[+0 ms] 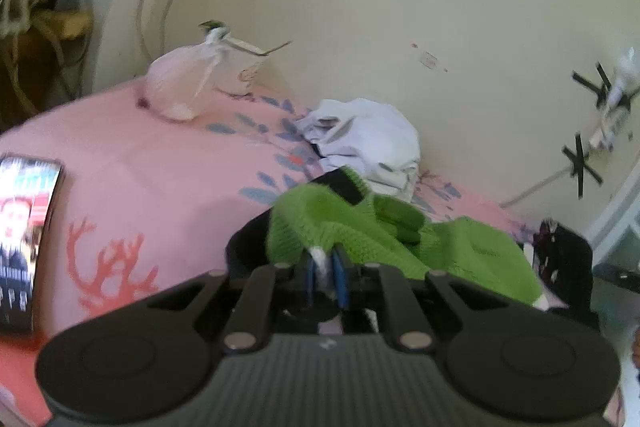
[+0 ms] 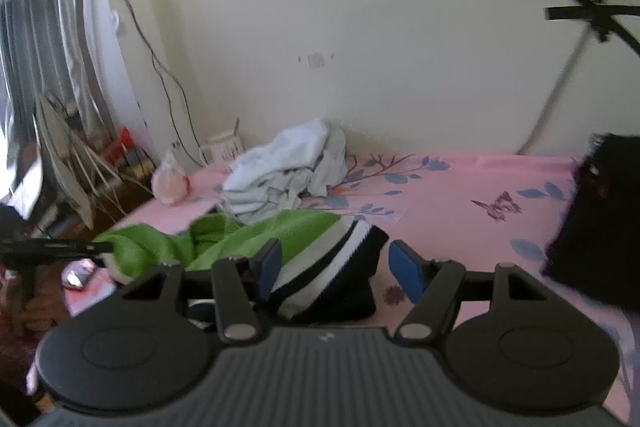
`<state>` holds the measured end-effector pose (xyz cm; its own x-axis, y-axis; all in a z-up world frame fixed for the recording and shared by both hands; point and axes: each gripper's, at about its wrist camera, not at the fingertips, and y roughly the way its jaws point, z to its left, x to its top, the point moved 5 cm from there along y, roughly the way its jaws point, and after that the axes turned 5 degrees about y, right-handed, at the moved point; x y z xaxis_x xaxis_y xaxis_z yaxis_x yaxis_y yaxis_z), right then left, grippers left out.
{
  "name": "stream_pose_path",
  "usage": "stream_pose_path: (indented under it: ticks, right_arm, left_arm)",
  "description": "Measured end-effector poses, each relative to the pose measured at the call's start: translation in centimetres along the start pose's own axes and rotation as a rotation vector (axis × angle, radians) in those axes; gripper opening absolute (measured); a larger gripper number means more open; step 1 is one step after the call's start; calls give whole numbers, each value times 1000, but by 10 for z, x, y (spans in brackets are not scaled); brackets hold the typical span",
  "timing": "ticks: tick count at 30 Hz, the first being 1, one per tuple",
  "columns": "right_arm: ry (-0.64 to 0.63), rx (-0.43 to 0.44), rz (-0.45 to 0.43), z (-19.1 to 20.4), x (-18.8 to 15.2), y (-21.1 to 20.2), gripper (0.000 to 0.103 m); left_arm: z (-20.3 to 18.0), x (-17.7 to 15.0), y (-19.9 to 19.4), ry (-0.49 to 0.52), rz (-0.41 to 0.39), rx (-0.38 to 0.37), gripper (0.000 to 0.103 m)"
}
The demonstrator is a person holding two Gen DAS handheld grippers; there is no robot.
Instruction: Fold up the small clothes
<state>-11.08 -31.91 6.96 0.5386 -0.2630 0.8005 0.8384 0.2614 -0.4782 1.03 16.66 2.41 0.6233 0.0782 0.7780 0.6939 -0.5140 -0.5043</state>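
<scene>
A green knit garment (image 1: pixel 384 227) with a black and white striped hem lies on the pink bedsheet (image 1: pixel 160 163). My left gripper (image 1: pixel 325 267) is shut on its white-edged hem, lifting a fold. In the right wrist view the same green garment (image 2: pixel 248 235) lies ahead, its striped hem (image 2: pixel 332 267) between my right gripper's (image 2: pixel 336 267) open blue pads (image 2: pixel 404 269). A crumpled white garment (image 1: pixel 368 143) lies behind by the wall; it also shows in the right wrist view (image 2: pixel 288 167).
A tied plastic bag (image 1: pixel 180 83) and a paper cup (image 1: pixel 244 75) stand at the bed's far corner. A phone (image 1: pixel 24 243) lies on the left. A black object (image 2: pixel 596 227) sits at the right. The wall (image 2: pixel 360 27) runs close behind the bed.
</scene>
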Motion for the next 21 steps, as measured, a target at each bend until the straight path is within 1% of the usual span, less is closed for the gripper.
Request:
stream_pose_path:
  ticks: [2, 3, 4, 5, 6, 7, 8, 9, 11, 12, 14, 15, 16, 17, 18, 19, 20, 21]
  right_arm:
    - [-53, -3, 40, 8, 6, 29, 76]
    - [-87, -19, 53, 14, 2, 40, 82]
    - [-132, -49, 64, 19, 5, 54, 87]
    - [-169, -70, 74, 20, 4, 67, 88]
    - [-203, -91, 88, 18, 4, 81, 89]
    - [-222, -112, 105, 15, 6, 96, 89]
    - [-234, -126, 119, 14, 10, 108, 89]
    - [-240, -132, 130, 13, 11, 118, 90]
    - [-244, -108, 160, 13, 19, 138, 90]
    - [-238, -86, 182, 15, 24, 148, 90]
    - [-222, -39, 227, 20, 30, 164, 90]
    - [-212, -16, 243, 23, 32, 168, 90]
    - [-198, 20, 272, 26, 31, 175, 89]
    - [-188, 51, 305, 30, 29, 182, 85]
    - [-194, 70, 335, 35, 25, 186, 72]
    - [-215, 90, 369, 41, 19, 189, 41]
    - [-248, 94, 398, 47, 12, 193, 18]
    - [-292, 76, 414, 53, 6, 193, 0]
  left_arm:
    - [5, -3, -4, -14, -14, -2, 12]
    - [7, -3, -6, -14, -18, 3, 15]
    - [4, 0, -5, -9, -19, 9, 20]
    - [0, 1, -6, -1, -20, 18, 29]
    - [1, 1, -7, 11, -23, 25, 36]
    - [-5, 4, 6, 20, -23, 27, 40]
    - [-4, 5, 7, 26, -19, 25, 55]
    - [-9, 14, 10, 26, -18, 26, 73]
    - [-10, 18, 17, 24, -25, 20, 87]
    - [-10, 19, 19, 22, -24, 10, 88]
    - [-11, 20, 24, 10, -20, -10, 88]
    - [-12, 21, 27, 6, -17, -21, 86]
    - [-13, 20, 30, 5, -12, -30, 84]
    - [-15, 19, 34, 8, -3, -34, 78]
    - [-17, 18, 37, 15, 6, -37, 64]
    - [-19, 17, 39, 25, 15, -41, 51]
    - [-22, 16, 41, 40, 31, -52, 23]
    - [-24, 15, 41, 51, 37, -51, 13]
